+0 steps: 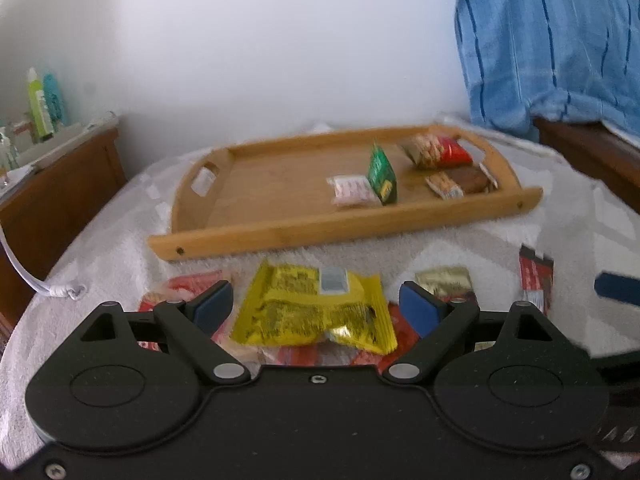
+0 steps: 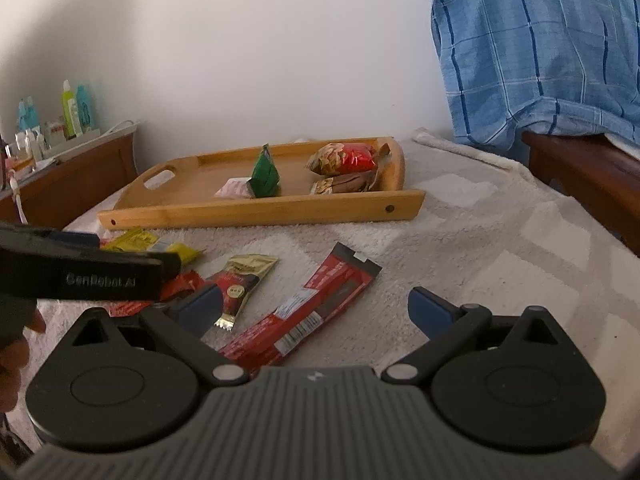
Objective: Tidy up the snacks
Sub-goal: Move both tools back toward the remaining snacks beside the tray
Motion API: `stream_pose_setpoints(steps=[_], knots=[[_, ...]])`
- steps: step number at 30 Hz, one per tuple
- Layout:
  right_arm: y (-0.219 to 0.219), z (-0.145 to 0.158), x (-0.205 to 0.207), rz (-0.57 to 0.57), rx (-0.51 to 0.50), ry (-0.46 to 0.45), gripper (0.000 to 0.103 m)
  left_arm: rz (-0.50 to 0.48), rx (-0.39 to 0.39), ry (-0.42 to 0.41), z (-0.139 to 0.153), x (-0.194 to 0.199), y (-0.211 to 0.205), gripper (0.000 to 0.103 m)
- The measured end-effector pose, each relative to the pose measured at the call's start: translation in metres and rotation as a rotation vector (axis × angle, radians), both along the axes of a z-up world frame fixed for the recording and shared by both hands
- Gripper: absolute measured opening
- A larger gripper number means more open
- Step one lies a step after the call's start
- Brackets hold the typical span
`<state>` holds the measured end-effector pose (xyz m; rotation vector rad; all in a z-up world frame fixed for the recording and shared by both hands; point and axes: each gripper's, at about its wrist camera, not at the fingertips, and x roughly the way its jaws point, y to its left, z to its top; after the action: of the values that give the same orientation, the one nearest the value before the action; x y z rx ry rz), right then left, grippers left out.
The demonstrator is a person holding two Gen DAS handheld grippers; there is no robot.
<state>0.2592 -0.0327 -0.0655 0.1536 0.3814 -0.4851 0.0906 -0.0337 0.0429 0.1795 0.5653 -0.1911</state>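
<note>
A wooden tray (image 1: 256, 236) (image 2: 256, 212) lies on the towel-covered surface and holds a green packet (image 1: 382, 174) (image 2: 265, 174), a white packet (image 1: 352, 190), a red nut bag (image 1: 436, 150) (image 2: 346, 158) and a brown snack (image 1: 460, 182). My left gripper (image 1: 316, 308) is open, its fingers on either side of a yellow packet (image 1: 316, 308) that lies on red packets. My right gripper (image 2: 316, 308) is open and empty over a long red stick packet (image 2: 308, 312). A gold-and-black packet (image 2: 242, 280) (image 1: 444, 282) lies beside it.
A wooden side table (image 2: 80, 176) with bottles (image 2: 72, 110) stands at the left. A blue checked cloth (image 2: 540, 48) hangs over dark wooden furniture (image 2: 584, 168) at the right. A white cord (image 1: 36, 280) lies at the left edge. The left gripper's body (image 2: 80, 272) shows in the right wrist view.
</note>
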Motion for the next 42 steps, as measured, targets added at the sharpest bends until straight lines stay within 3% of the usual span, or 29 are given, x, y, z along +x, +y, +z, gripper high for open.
stream_pose_setpoints(steps=[3, 7, 16, 20, 22, 25, 38, 42], knots=[[0.003, -0.003, 0.003, -0.012, -0.028, 0.010, 0.103, -0.005, -0.003, -0.006, 0.001, 0.003, 0.001, 0.094], [0.008, -0.005, 0.007, 0.004, -0.044, 0.019, 0.103, 0.014, 0.053, 0.040, -0.007, 0.011, -0.002, 0.094], [0.023, -0.013, 0.020, 0.063, -0.075, 0.051, 0.103, 0.002, 0.035, 0.056, -0.013, 0.009, -0.001, 0.094], [0.025, -0.018, 0.023, 0.061, -0.057, 0.056, 0.103, -0.017, -0.001, 0.070, -0.012, 0.007, 0.000, 0.083], [0.026, -0.019, 0.023, 0.045, -0.065, 0.053, 0.102, -0.026, 0.011, 0.061, -0.011, 0.005, -0.002, 0.068], [0.025, -0.019, 0.022, 0.017, -0.070, 0.054, 0.098, -0.043, -0.001, 0.070, -0.010, 0.003, -0.003, 0.063], [-0.014, -0.013, -0.016, -0.229, 0.002, 0.089, 0.096, -0.041, -0.057, 0.103, -0.006, -0.022, -0.006, 0.061], [-0.022, -0.012, -0.021, -0.265, -0.001, 0.083, 0.086, -0.037, -0.068, 0.087, -0.003, -0.030, -0.004, 0.064]])
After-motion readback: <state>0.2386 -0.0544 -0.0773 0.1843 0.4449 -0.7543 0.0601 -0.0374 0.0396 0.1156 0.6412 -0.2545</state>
